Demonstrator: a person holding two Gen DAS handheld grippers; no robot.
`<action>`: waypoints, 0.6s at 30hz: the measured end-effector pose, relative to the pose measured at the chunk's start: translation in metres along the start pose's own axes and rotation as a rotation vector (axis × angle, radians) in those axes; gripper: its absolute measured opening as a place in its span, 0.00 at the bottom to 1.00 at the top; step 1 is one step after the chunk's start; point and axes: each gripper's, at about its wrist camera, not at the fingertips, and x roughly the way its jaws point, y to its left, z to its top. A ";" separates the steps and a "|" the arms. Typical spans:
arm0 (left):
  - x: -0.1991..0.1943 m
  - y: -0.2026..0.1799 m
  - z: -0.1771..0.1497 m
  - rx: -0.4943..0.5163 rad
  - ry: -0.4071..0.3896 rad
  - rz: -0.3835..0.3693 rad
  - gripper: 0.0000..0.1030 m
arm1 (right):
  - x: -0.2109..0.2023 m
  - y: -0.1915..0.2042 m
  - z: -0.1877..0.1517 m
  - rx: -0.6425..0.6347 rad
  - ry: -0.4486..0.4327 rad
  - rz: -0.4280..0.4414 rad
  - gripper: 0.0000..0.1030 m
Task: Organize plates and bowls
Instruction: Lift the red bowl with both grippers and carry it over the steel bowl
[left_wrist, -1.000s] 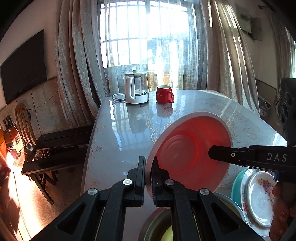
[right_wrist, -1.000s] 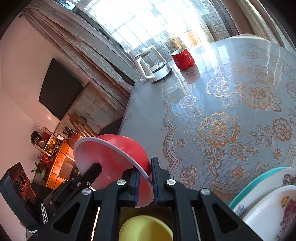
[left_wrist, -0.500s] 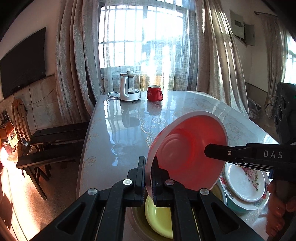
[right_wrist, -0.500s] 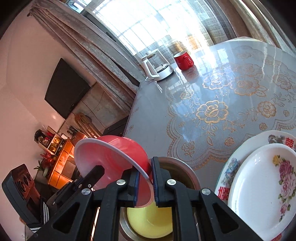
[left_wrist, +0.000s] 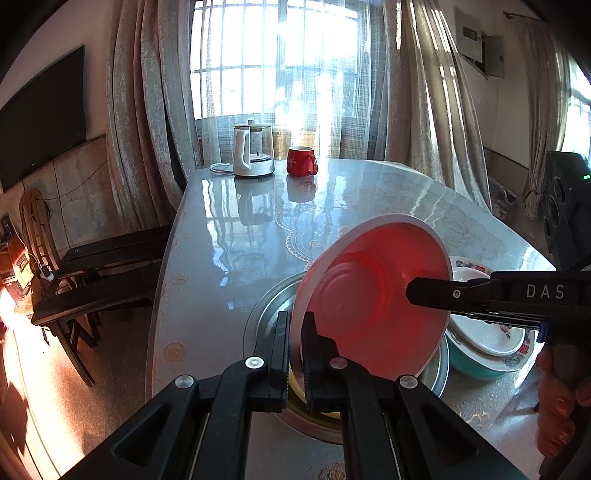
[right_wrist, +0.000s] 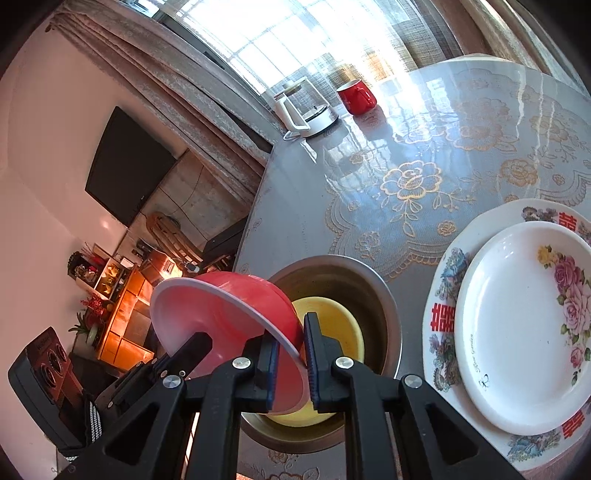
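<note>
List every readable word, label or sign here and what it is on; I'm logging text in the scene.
"DAS": white letters on the right gripper body.
"Rose Garden": small script on the small floral plate, only just legible.
Red double-happiness characters: on the large plate rim.
Marking on the red mug: too small to read.
Nothing else readable.

The red bowl (left_wrist: 373, 310) is hiding most of the yellow bowl (right_wrist: 332, 317) and the near wall of the steel bowl (right_wrist: 347, 273). The floral plate (right_wrist: 524, 325) is running off the right edge. The hand (left_wrist: 561, 398) is being cut off at right.
</note>
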 end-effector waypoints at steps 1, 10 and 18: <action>0.001 0.000 -0.002 0.001 0.005 -0.001 0.06 | 0.001 -0.001 -0.002 0.000 0.004 -0.003 0.14; 0.007 0.000 -0.014 -0.003 0.044 -0.007 0.06 | 0.007 -0.011 -0.013 0.022 0.037 -0.019 0.14; 0.010 -0.002 -0.017 -0.005 0.054 -0.008 0.06 | 0.007 -0.012 -0.018 0.026 0.041 -0.028 0.14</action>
